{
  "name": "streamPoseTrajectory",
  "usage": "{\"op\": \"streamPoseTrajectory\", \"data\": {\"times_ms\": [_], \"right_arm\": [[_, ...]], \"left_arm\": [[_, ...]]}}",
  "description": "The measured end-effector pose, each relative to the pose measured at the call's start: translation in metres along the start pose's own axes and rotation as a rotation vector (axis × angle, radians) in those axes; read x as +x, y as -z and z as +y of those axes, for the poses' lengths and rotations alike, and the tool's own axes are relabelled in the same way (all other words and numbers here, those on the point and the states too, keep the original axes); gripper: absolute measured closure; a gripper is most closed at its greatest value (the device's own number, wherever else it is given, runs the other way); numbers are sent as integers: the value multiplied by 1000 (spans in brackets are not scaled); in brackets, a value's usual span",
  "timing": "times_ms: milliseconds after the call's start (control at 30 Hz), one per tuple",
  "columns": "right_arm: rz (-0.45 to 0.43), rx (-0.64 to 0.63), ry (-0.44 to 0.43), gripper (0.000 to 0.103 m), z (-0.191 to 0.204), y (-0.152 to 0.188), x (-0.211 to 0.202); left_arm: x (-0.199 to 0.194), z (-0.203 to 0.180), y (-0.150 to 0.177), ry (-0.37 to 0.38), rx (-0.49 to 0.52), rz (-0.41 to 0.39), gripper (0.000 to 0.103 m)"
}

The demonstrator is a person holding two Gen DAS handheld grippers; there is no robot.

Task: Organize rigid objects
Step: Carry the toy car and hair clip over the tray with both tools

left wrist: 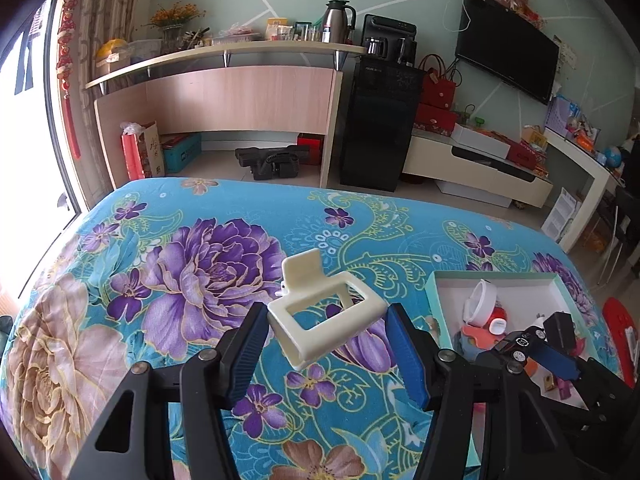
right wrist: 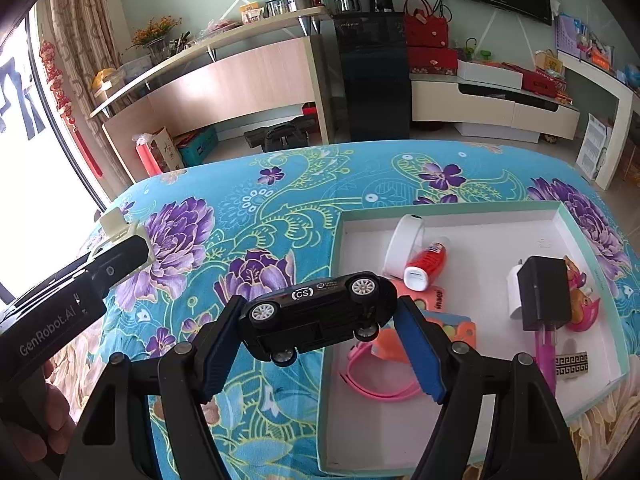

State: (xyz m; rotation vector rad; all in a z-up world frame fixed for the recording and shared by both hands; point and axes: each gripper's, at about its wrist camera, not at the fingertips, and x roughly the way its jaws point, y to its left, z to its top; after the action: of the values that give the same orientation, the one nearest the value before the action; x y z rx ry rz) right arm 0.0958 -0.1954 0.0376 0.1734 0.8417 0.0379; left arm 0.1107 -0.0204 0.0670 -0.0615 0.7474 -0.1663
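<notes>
Left tongs (left wrist: 326, 350): clamped on the bracket, one blue pad on each of its sides, held clear above the cloth.
Right tongs (right wrist: 320, 336): clamped on the car, nose and tail pressed between the blue pads, held in the air.
Bracket (left wrist: 320, 316): cream plastic, an open rectangular frame with an upright tab at its 11 o'clock end; in the right wrist view it shows at 9 o'clock, past the tip of the left tongs.
Car (right wrist: 318, 312): black toy tipped on its side, white wheels and a "CS" mark facing the camera; it hangs over the box's 9 o'clock wall.
Box (right wrist: 592, 240): shallow, white inside with a teal rim, lying on the cloth at 3 o'clock of the right wrist view.
Box contents: white roll (right wrist: 406, 240) at 12 o'clock with a red-and-white bottle (right wrist: 426, 262) leaning against it; black adapter (right wrist: 544, 296) at 3 o'clock, in front of a white plug (right wrist: 514, 286); pink band (right wrist: 376, 376) at 7 o'clock; patterned card (right wrist: 572, 364) at 5 o'clock.
Cloth (left wrist: 192, 264): blue with purple flowers, covering the counter.
Hand (right wrist: 56, 420): fingers wrapped around the left tongs' handle, at 8 o'clock in the right wrist view.
</notes>
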Motion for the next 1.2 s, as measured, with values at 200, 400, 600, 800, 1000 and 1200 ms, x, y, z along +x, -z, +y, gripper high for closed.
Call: {"op": "streamPoseTrajectory", "data": {"times_ms": [200, 400, 600, 800, 1000, 1200], "right_arm": [[-14, 31, 45, 27, -23, 10, -18], [-17, 89, 92, 27, -57, 19, -32], [-15, 146, 136, 27, -91, 27, -43], [-20, 187, 150, 27, -111, 31, -50], [-12, 186, 172, 27, -114, 32, -47], [-1, 193, 163, 27, -119, 35, -43]], "left_arm": [[-8, -30, 11, 26, 74, 5, 39], [-11, -57, 21, 53, 138, 17, 39], [-11, -86, 28, 98, 201, 25, 39], [-2, -118, 41, 130, 281, 60, 39], [9, -134, 52, 138, 321, 97, 39], [16, -140, 58, 143, 336, 117, 39]]}}
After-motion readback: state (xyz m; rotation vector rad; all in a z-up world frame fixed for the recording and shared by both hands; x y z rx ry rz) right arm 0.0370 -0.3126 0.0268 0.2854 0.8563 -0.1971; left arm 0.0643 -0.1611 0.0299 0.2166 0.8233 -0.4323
